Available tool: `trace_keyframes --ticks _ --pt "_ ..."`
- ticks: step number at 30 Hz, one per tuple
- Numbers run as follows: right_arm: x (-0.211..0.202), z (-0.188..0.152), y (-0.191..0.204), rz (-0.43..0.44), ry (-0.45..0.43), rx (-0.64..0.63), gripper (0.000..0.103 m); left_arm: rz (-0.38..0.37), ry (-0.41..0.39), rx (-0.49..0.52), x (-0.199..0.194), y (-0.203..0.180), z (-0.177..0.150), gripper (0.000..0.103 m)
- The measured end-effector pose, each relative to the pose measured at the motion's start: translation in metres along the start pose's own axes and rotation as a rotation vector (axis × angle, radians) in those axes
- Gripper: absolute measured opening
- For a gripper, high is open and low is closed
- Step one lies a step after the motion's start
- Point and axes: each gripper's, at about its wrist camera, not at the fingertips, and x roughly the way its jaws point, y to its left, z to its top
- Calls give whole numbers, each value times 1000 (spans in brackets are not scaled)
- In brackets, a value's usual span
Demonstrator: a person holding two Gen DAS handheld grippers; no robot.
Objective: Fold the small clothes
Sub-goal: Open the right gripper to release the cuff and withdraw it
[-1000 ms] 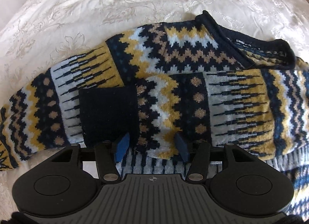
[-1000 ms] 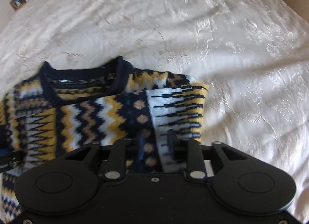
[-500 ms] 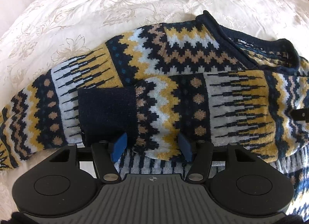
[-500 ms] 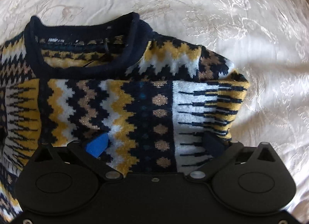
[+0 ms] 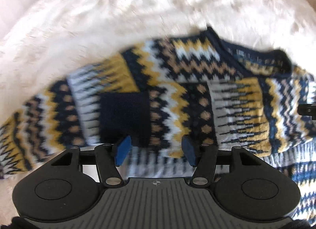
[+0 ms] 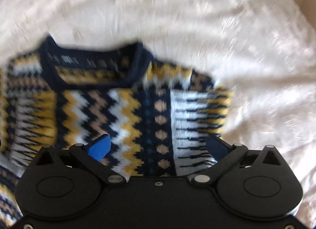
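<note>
Sleeves look folded in on the patterned sweater (image 5: 177,94). Left gripper (image 5: 156,150) and right gripper (image 6: 158,148) both spread, holding nothing; next probably grab the hem.

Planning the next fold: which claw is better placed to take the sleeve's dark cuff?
Left, probably. The left claw hangs open with the dark cuff right at its tips. The right claw is spread wide over the sweater's other side, below the collar.
</note>
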Motion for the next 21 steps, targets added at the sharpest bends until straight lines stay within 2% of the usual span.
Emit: trace_keyframes --ticks 3,6,13,17,21 --pt "-33 -12 8 22 -68 8 102 5 -41 -60 -24 27 -15 56" --pt "-55 -29 21 50 -95 -8 102 36 -50 -127 -42 60 -36 56" --pt "-96 -69 69 138 -59 -67 102 160 -61 -260 -67 144 -87 56" --pt "-110 -92 92 157 -44 -80 102 158 -63 -381 -74 194 -108 56" --pt "-120 -98 107 164 -26 -74 102 144 -89 -509 -75 244 -119 56"
